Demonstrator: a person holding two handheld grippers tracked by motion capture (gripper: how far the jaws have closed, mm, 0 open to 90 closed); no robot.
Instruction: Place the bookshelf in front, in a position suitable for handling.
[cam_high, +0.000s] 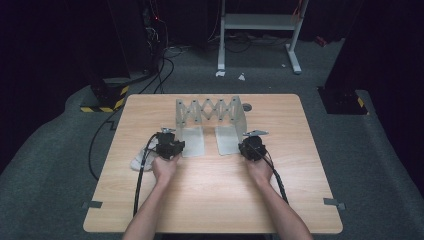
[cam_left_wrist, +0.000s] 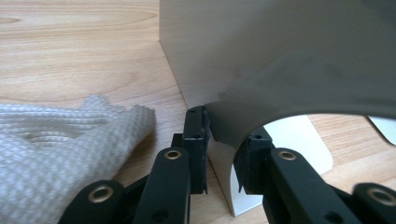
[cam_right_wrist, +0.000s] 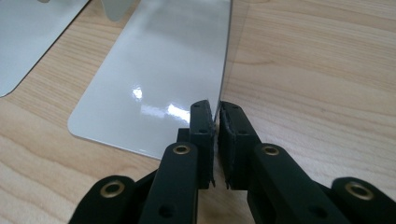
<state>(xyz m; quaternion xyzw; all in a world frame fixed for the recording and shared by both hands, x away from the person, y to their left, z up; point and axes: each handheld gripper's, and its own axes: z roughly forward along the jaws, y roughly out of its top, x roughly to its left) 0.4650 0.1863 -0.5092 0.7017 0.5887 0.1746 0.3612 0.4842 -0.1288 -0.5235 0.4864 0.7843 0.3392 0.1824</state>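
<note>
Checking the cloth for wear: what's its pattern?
White waffle weave on the cloth, clearest in the left gripper view.

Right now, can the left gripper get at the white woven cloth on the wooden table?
Probably yes: the white woven cloth lies uncovered beside the left gripper, but its jaws grip the grey metal bookend.

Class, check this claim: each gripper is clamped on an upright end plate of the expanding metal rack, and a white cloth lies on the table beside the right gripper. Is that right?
Not quite. The white cloth lies beside the left gripper, not the right gripper, as the high view shows. Each gripper does clamp an upright end plate of the metal rack.
</note>
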